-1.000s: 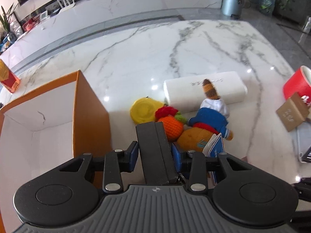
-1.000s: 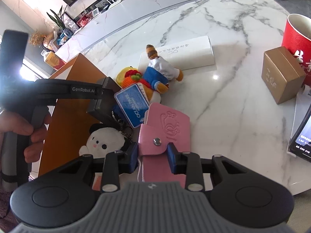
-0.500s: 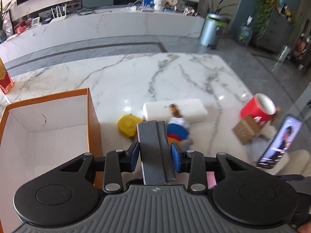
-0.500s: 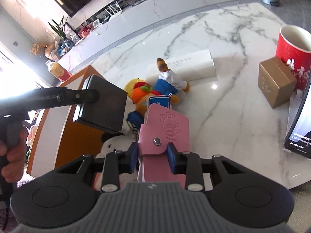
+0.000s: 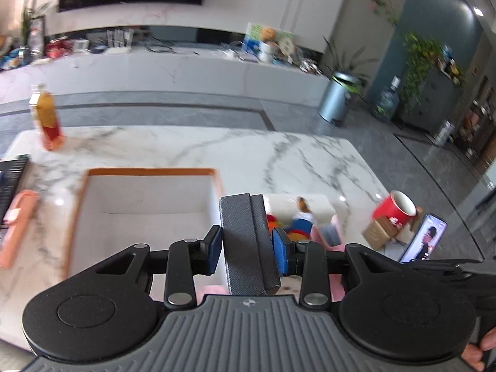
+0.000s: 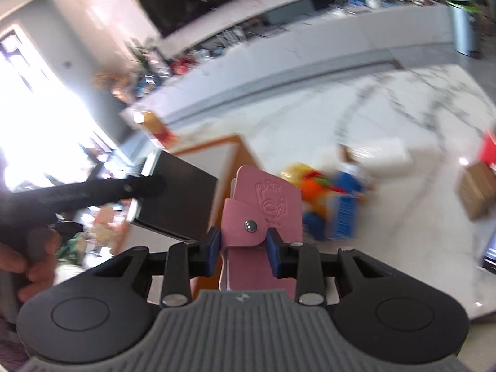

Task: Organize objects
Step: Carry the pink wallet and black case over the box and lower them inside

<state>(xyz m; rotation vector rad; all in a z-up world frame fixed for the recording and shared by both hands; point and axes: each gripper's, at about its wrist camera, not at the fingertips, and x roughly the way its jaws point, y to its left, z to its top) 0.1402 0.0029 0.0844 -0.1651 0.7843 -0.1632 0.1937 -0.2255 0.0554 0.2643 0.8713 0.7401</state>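
My left gripper [image 5: 248,249] is shut on a dark grey wallet [image 5: 246,241] and holds it in the air beside the right wall of the orange box [image 5: 148,172]. The wallet also shows in the right wrist view [image 6: 176,198], over the box [image 6: 232,148]. My right gripper [image 6: 243,248] is shut on a pink snap case [image 6: 263,207], lifted above the table. A pile of plush toys [image 6: 328,186] lies on the marble table by a white pack [image 5: 285,200]. The box inside looks white and bare.
A red cup [image 5: 395,206], a brown carton [image 5: 379,232] and a lit phone [image 5: 423,237] stand at the right. A juice bottle [image 5: 46,121], a keyboard [image 5: 12,179] and a pink object [image 5: 15,226] are at the left. Both views are motion-blurred.
Both grippers have risen and tilted up, so more of the room shows. The grey wallet has moved left toward the orange box. The pink case has lifted off the table.
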